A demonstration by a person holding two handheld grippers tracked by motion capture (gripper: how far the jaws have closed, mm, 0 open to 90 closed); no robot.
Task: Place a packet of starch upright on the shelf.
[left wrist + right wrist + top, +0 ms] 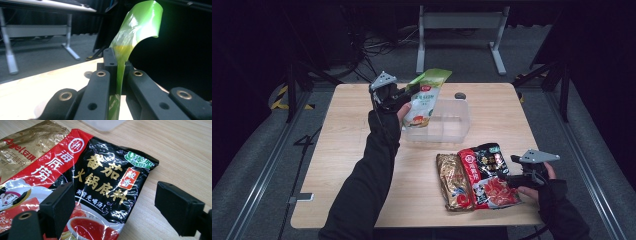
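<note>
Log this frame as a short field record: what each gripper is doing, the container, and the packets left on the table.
left gripper: shut on green packet, held above clear plastic box
right gripper: open, jaws astride edge of red-and-black packet
clear plastic box: on wooden table, nothing visibly inside
gold packet: flat on table, beside red-and-black packet

We are in a lab or recording studio, not a home: black curtains close the dark room, a grey carpet floor (252,150) carries cables (377,47) and yellow-black hazard tape (279,97), and a bare wooden table (347,165) stands near a metal desk frame (462,22).
</note>
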